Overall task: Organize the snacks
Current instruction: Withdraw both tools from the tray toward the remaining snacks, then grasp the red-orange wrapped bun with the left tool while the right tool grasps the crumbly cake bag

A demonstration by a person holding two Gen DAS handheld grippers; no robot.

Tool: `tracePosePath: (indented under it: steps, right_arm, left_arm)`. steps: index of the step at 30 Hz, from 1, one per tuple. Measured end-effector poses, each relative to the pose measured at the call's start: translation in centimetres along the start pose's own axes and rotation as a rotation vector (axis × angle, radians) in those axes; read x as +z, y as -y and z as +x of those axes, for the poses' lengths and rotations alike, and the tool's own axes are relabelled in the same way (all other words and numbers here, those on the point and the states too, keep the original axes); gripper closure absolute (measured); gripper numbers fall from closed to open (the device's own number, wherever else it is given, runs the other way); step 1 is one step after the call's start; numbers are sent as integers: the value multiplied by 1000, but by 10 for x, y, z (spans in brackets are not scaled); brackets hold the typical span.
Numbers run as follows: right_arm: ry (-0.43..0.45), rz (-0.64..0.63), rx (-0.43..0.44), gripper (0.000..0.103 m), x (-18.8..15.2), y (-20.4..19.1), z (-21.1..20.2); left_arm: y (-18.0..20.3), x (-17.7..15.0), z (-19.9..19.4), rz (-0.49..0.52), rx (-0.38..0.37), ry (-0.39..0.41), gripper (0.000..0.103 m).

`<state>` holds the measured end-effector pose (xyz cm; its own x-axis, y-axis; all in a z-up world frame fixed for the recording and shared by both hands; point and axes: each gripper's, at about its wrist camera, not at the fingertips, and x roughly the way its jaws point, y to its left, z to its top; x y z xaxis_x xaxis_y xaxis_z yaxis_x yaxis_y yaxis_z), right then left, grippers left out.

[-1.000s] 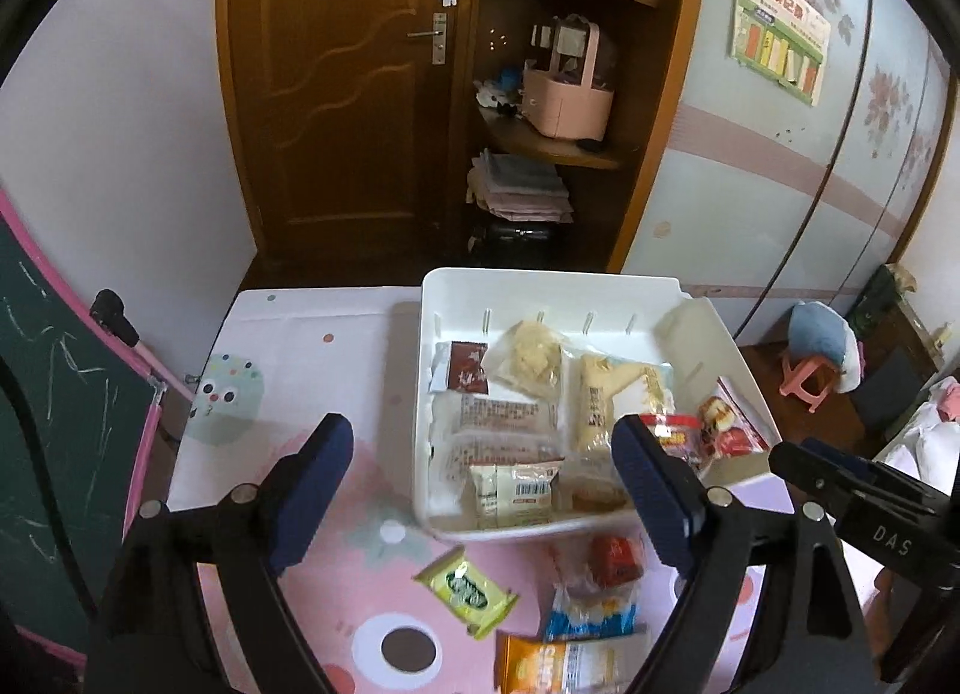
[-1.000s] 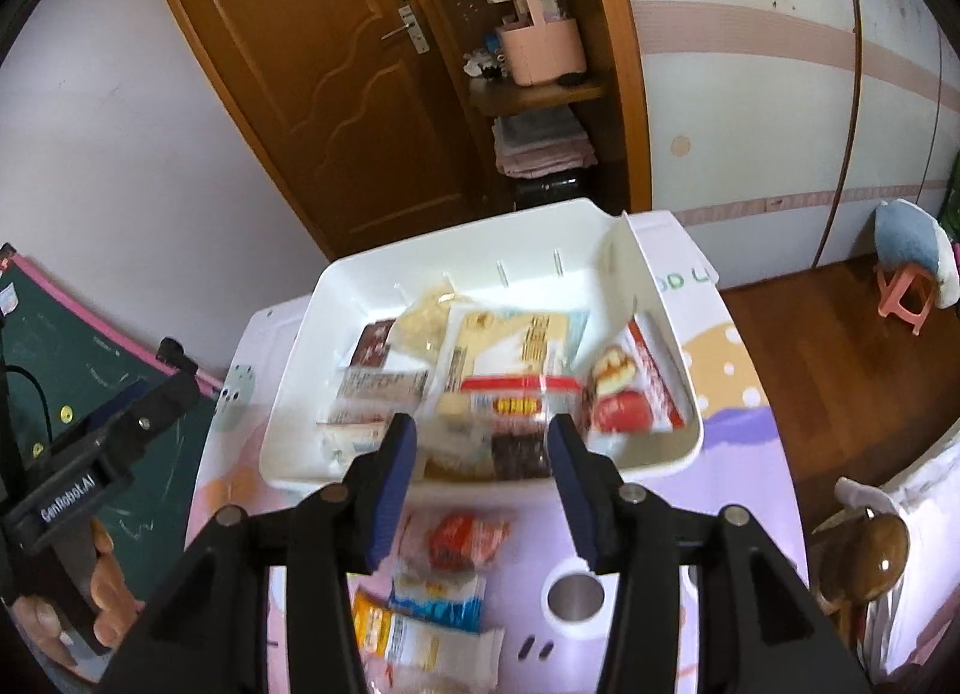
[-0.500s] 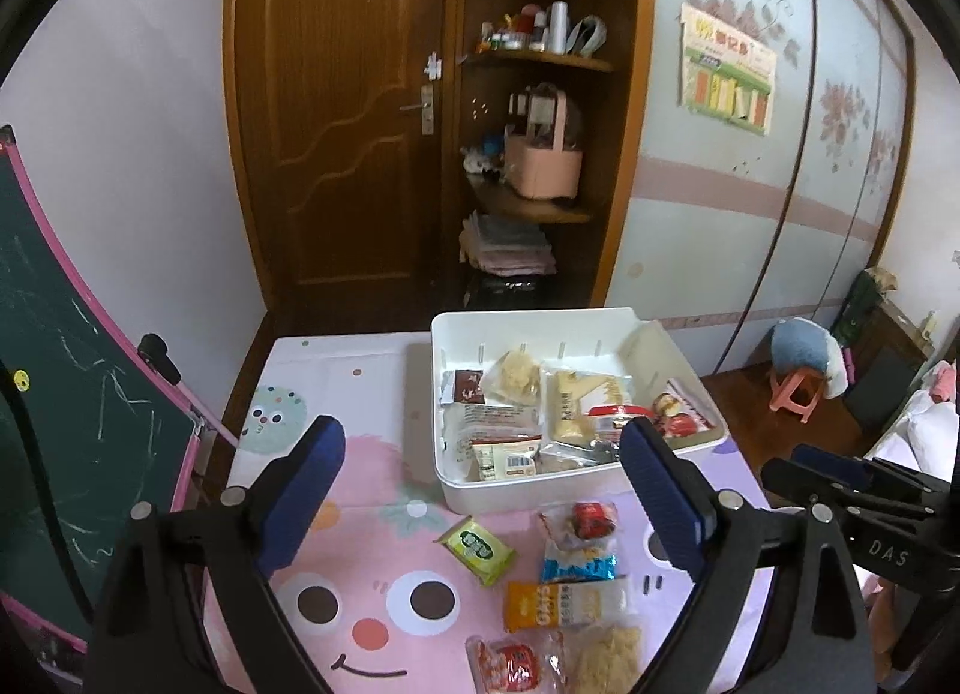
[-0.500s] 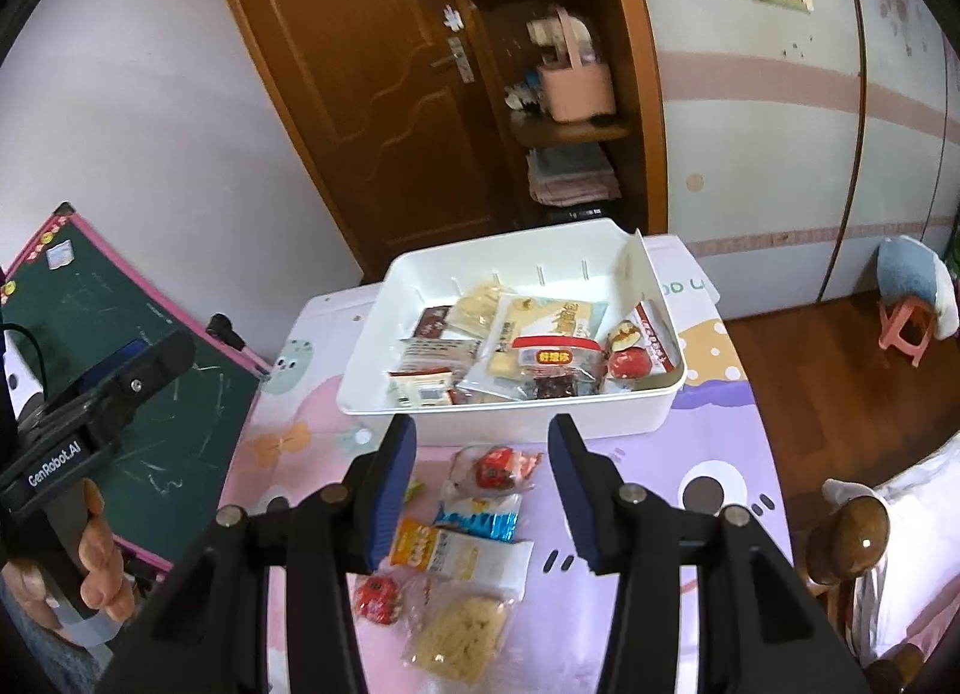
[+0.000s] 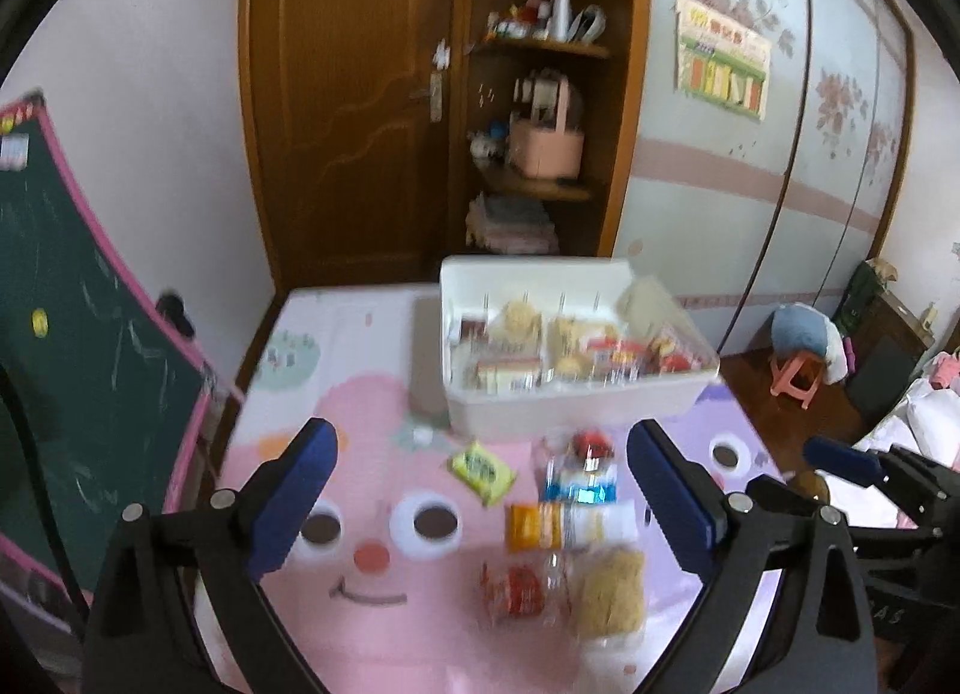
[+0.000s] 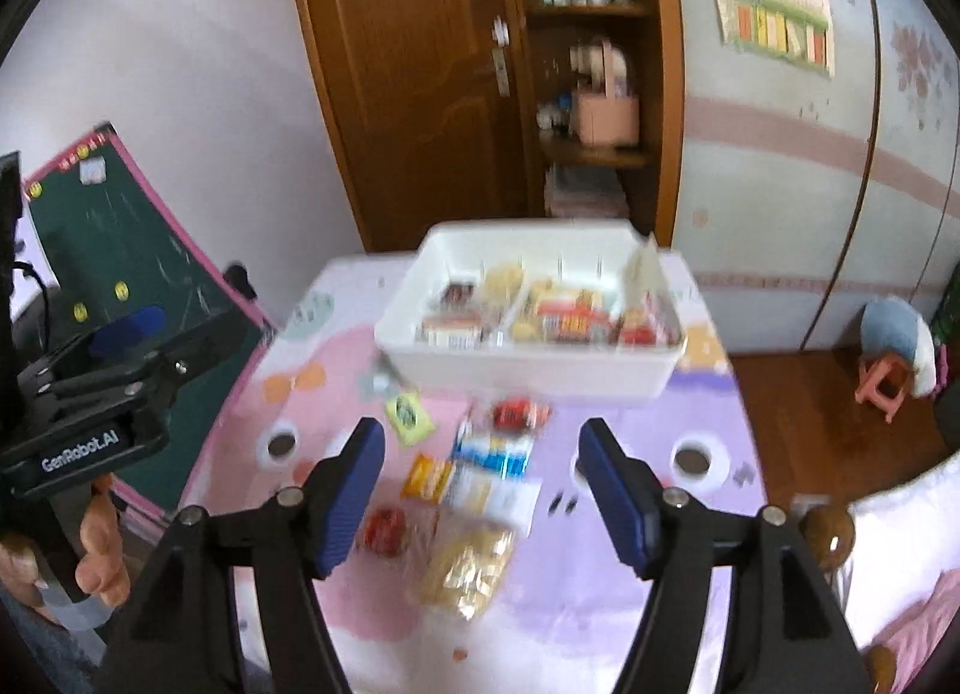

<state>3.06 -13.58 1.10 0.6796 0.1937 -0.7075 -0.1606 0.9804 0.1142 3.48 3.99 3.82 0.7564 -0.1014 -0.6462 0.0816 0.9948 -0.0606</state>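
Observation:
A white bin (image 5: 576, 403) (image 6: 528, 373) with several snack packs in it sits at the far side of the pink and purple table. Loose snacks lie in front of it: a yellow-green pack (image 5: 483, 469) (image 6: 409, 417), a red pack (image 5: 591, 445) (image 6: 517, 413), a blue-white pack (image 5: 577, 484) (image 6: 493, 454), an orange-white pack (image 5: 567, 526) (image 6: 468, 487), another red pack (image 5: 516, 595) (image 6: 387, 532) and a pale noodle pack (image 5: 609, 595) (image 6: 468, 568). My left gripper (image 5: 483, 499) hovers above them, its jaws opening, nothing between them. My right gripper (image 6: 483, 493) is also opening and empty.
A green chalkboard (image 5: 66, 334) with a pink frame leans at the table's left edge. Behind the table stand a brown door (image 5: 348, 94) and a shelf with a pink basket (image 5: 546, 151). A pink stool (image 5: 795, 379) stands on the wooden floor at right.
Both grippers have pulled back from the bin, so more of the table and loose snacks show. The right gripper's jaws have widened markedly; the left widened a little.

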Motion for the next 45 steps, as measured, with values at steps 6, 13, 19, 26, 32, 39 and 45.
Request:
tracePosePath:
  steps: [6,13,19,26,32,39,45]
  right_arm:
    - [-178,47,-15,35,-43,-1,49]
    - [-307,109,-30,35,-84,3,92]
    - [-379,117,-21,35,-100,0,122]
    - [-422,149,-6,35,-105,1,148]
    - [-424,158,34,35,-109,2,155]
    - [-405,132,82,46,-111,0,156]
    - [-380,152,66,54,-111,14,147]
  left_arm:
    - [-16,-52,44,-29,45,-165,6]
    - [-24,-93,83,-57,78,-288,6]
    - [-24,-105,99,-64,78,-327,6]
    - [-22,-108,111,-55,74,-355,6]
    - [-17,-111,125,-49,64,-385,6]
    - [-9,-115,143,-44,52,-415,6]
    - [1,-116,161,-34,55,-439,6]
